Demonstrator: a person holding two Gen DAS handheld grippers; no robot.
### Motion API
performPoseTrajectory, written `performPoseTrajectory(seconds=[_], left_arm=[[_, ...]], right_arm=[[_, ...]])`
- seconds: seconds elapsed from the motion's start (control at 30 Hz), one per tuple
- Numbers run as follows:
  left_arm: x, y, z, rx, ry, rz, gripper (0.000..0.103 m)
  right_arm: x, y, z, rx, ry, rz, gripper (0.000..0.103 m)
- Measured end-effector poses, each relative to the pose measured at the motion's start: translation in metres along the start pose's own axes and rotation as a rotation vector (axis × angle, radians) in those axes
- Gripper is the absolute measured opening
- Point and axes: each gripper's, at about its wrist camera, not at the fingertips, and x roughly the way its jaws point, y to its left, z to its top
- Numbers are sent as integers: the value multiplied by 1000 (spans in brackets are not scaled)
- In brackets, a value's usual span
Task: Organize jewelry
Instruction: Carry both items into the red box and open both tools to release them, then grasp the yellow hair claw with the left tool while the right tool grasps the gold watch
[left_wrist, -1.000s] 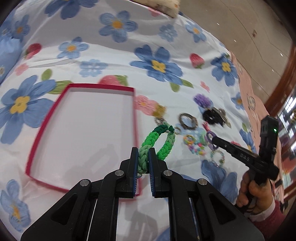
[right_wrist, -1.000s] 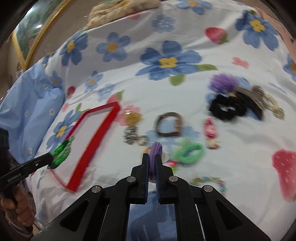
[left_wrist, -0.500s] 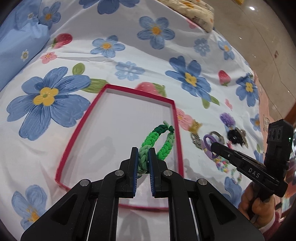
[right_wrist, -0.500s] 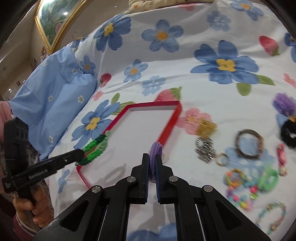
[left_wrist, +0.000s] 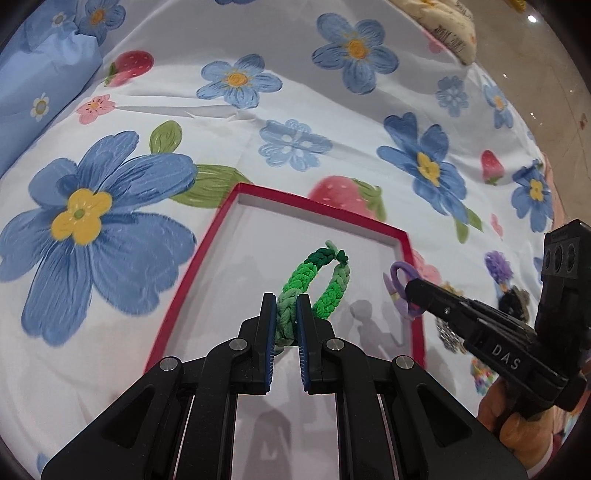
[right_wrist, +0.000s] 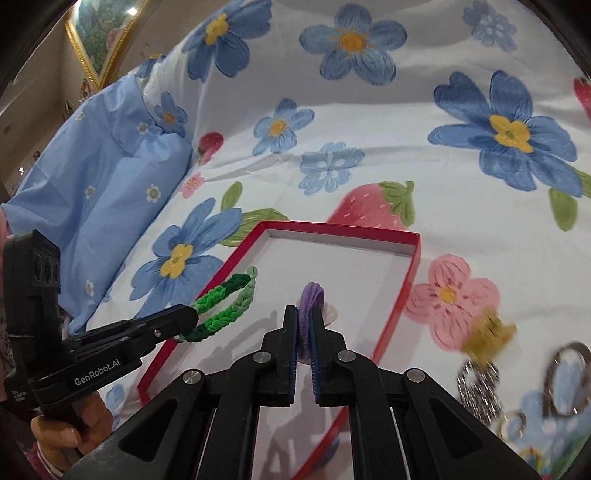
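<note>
Your left gripper (left_wrist: 286, 314) pinches the green braided band (left_wrist: 314, 284) over the red tray (left_wrist: 177, 295) at center frame — your right gripper (right_wrist: 303, 325) pinches the purple hair tie (right_wrist: 312, 295).

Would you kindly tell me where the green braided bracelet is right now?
The green braided bracelet hangs pinched in the left tool over the red-rimmed box, left of the purple hair tie.

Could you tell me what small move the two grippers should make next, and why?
Probably lower both a little and open them. The left gripper is shut on the green braided band and the right gripper on the purple hair tie; both pieces hang above the white floor of the red-rimmed box, which looks empty, so releasing should drop them inside.
</note>
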Motion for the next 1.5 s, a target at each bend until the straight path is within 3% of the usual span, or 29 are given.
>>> performPoseTrajectory(seconds=[0.27, 0.57, 0.77, 1.03, 1.5], left_arm=[[49, 10, 20, -13, 72, 46, 9], [70, 18, 16, -31, 124, 54, 11], [68, 14, 16, -6, 123, 78, 13], [57, 15, 17, -9, 99, 92, 33], [20, 2, 3, -11, 54, 70, 37]], right_arm=[[44, -12, 14, -6, 76, -35, 6], [61, -15, 15, -27, 112, -52, 6], [61, -15, 16, -21, 108, -37, 10], [59, -14, 18, -6, 107, -23, 15], [7, -16, 9, 22, 30, 12, 23]])
